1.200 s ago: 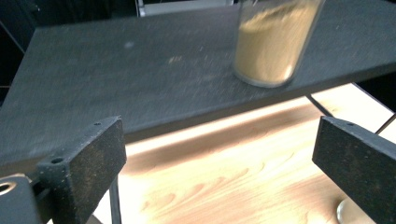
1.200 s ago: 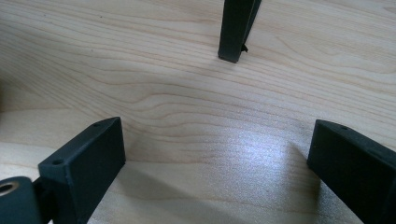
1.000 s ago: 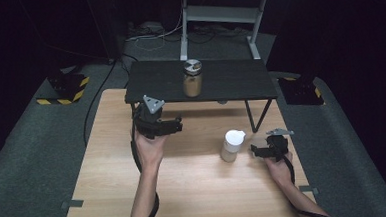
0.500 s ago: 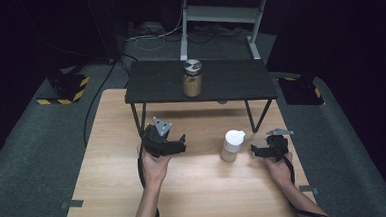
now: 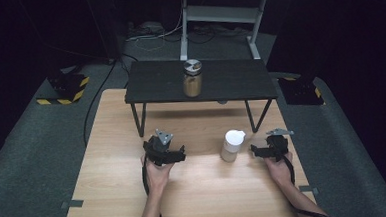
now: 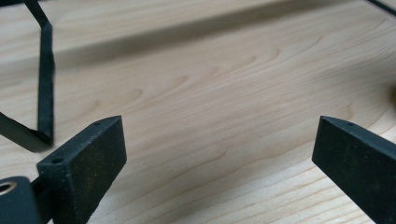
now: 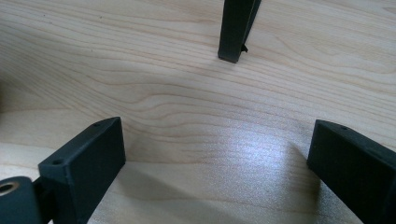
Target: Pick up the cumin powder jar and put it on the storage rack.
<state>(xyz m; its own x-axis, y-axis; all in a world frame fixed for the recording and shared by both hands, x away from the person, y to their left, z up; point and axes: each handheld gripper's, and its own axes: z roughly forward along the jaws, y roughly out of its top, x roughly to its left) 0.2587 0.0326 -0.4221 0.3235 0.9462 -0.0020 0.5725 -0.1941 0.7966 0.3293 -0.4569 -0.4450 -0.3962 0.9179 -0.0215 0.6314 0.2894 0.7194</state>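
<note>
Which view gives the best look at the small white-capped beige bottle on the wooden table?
The high view: the white-capped beige bottle stands whole and upright on the light wooden table, between the left gripper and the right gripper. The two gripper views look along open jaws at bare wood and black shelf legs.

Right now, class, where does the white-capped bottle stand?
In the high view, the white-capped bottle stands upright on the wooden table, between both grippers, nearer the right gripper.

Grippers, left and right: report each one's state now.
Left gripper: open, jaws wide apart, holding nothing.
Right gripper: open, jaws wide apart, holding nothing.
</note>
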